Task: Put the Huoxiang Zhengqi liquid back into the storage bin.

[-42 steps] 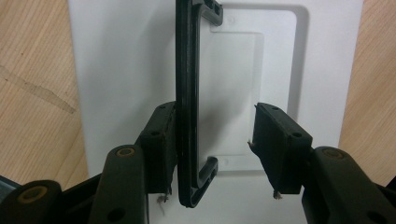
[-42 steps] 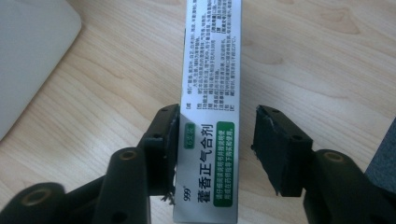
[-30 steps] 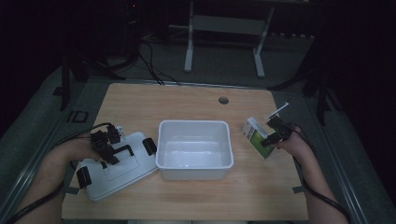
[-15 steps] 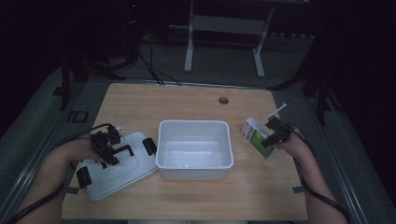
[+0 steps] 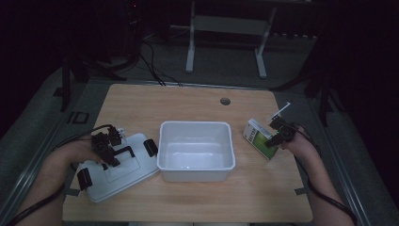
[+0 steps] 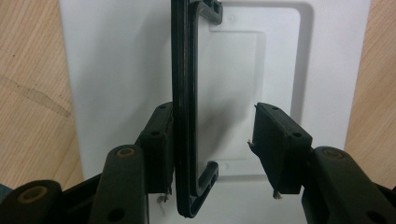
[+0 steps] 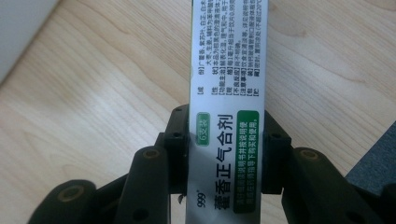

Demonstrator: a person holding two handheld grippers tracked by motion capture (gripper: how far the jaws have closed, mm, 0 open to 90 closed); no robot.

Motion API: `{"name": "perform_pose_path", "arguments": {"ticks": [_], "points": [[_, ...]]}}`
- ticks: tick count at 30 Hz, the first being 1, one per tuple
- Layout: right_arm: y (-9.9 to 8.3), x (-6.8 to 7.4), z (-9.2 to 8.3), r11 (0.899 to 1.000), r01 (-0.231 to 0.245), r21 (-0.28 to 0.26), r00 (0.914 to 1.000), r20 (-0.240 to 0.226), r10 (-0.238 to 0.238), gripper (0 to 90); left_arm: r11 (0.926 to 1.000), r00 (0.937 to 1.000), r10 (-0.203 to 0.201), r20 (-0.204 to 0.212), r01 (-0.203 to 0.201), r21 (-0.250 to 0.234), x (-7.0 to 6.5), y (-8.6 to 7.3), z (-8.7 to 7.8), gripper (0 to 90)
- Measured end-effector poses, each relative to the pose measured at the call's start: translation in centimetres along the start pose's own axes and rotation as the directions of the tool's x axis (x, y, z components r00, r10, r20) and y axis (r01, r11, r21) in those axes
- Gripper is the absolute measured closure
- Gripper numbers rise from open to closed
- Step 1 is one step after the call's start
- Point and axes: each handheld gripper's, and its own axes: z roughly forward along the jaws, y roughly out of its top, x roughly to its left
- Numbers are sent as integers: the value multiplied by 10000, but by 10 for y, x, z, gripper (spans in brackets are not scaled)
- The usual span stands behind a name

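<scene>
A white lid [image 5: 117, 175] with a black handle [image 5: 123, 151] and black clips lies flat at the table's left. My left gripper [image 5: 107, 149] hangs over it. In the left gripper view my left gripper [image 6: 215, 116] straddles the handle [image 6: 184, 93]; one pad touches the handle and the other stands apart, so it is open. At the right, my right gripper [image 5: 275, 134] is shut on a white and green medicine box [image 5: 256, 135]. Its jaws have just been closing on it. In the right gripper view both pads of my right gripper [image 7: 226, 121] press the box [image 7: 226, 56] just above the wood.
An open white bin [image 5: 195, 124] stands mid-table between the lid and the box. A small round hole [image 5: 225, 101] marks the far side of the wooden table [image 5: 188, 202]. Metal stand legs [image 5: 190, 52] and cables are on the floor beyond.
</scene>
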Motion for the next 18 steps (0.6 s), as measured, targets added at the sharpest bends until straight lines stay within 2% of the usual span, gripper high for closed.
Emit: {"name": "perform_pose_path", "arguments": {"ticks": [7, 18], "points": [[2, 5, -29, 9984, 552, 106, 9984, 111, -553, 638, 10000, 10000, 42, -27, -42, 17, -1, 1, -2, 506], [11, 21, -80, 9898, 1390, -297, 9898, 354, -1379, 637, 10000, 10000, 11, -46, -11, 96, -2, 1, -3, 506]]}}
